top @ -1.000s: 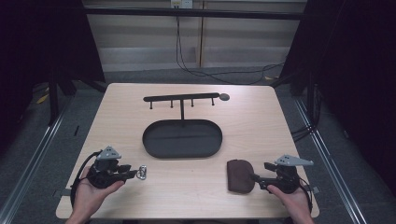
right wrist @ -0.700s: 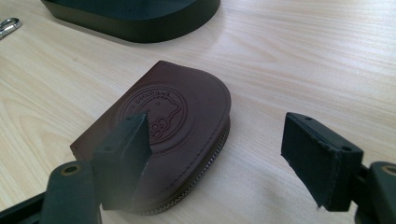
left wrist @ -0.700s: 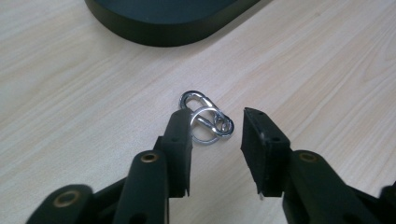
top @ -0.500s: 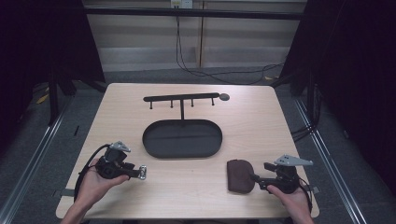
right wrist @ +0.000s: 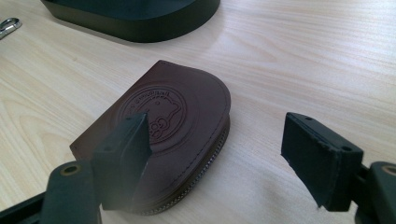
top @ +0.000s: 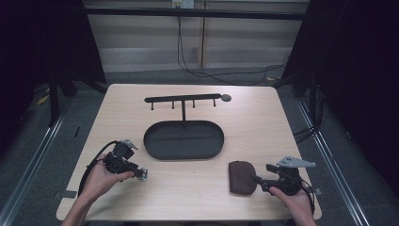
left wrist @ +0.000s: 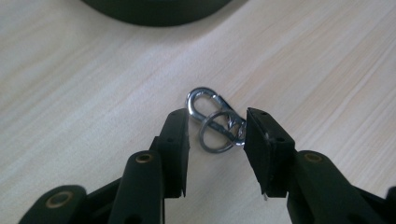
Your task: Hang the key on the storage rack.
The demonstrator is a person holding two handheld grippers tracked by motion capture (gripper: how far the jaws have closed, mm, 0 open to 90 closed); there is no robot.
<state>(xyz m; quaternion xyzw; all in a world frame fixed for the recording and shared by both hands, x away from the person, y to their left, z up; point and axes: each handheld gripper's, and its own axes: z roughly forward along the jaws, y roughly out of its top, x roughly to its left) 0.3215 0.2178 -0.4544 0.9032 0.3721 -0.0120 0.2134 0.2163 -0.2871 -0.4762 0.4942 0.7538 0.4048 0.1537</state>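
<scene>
While nothing yet rests in the dark oval tray (top: pixel 183 140) or hangs from the pegs of the black rack (top: pixel 182 99) behind it, the work looks to be at its very start. The table (top: pixel 244 110) carries both small things near its front edge, well apart from each other. The brown leather pouch (top: pixel 242 177) lies flat at the front right, embossed face up. The right gripper (top: pixel 261 179) sits just beside it with its jaws standing wide: in the right gripper view one jaw hangs over the pouch (right wrist: pixel 159 135) and the other stands clear over bare wood, so nothing is pinched. At the front left, the left gripper (top: pixel 143 173) has its jaws set around the metal key clip (left wrist: pixel 215 123), a snap hook joined to a ring. Those jaws have just been closing a little, with the clip between them, yet gaps show on both sides. By my reading, both grasps, the lifting and the placing all remain.
</scene>
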